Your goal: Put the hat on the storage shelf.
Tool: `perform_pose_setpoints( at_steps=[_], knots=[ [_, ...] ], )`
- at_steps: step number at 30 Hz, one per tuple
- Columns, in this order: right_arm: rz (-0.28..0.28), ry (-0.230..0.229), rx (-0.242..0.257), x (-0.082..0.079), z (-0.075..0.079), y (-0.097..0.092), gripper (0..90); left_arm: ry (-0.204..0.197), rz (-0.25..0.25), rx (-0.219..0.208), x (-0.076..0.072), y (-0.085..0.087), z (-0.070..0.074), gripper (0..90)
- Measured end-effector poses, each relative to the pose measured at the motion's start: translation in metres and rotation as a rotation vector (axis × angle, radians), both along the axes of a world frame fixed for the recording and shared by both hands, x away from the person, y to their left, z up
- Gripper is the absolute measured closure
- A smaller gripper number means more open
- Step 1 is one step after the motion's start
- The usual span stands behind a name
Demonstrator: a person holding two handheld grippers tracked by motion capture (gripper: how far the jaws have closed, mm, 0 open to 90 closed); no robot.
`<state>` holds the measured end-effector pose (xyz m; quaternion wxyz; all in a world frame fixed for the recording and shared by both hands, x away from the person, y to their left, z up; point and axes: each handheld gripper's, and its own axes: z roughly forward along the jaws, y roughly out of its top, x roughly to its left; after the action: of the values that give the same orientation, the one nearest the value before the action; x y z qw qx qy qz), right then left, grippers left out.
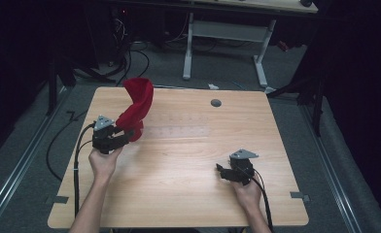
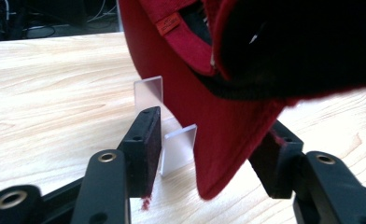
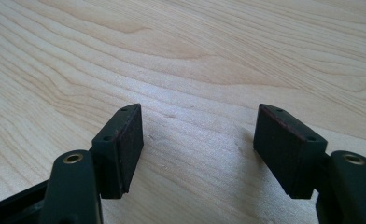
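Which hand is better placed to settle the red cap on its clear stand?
Left. The left tool sits right at the red cap and clear stand, its jaws apart around the brim. The right tool waits open over bare table, well away.

Dim surroundings, lit tabletop, soft focus

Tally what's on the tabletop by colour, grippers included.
Red: 1, the cap
Clear: 1, the acrylic stand under it
Black: 2, the left gripper and the right gripper
Grey: 1, the round table plug
Total: 5
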<state>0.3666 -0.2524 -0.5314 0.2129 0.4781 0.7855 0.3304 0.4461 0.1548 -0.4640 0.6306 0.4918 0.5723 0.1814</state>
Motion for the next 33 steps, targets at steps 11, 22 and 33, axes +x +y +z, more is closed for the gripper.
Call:
perform_pose_setpoints(
  at_steps=[11, 22, 33],
  knots=[
    [-0.001, 0.001, 0.000, 0.000, 0.000, 0.000, 33.3, 0.001, 0.019, -0.025, -0.017, 0.010, 0.005, 44.2],
    [0.000, 0.001, 0.000, 0.000, 0.000, 0.000, 33.3, -0.002, 0.001, -0.052, -0.030, 0.009, 0.010, 40.4],
    [-0.001, 0.001, 0.001, 0.000, 0.000, 0.000, 33.3, -0.010, -0.004, -0.009, -0.047, 0.004, 0.009, 41.3]
  ],
)
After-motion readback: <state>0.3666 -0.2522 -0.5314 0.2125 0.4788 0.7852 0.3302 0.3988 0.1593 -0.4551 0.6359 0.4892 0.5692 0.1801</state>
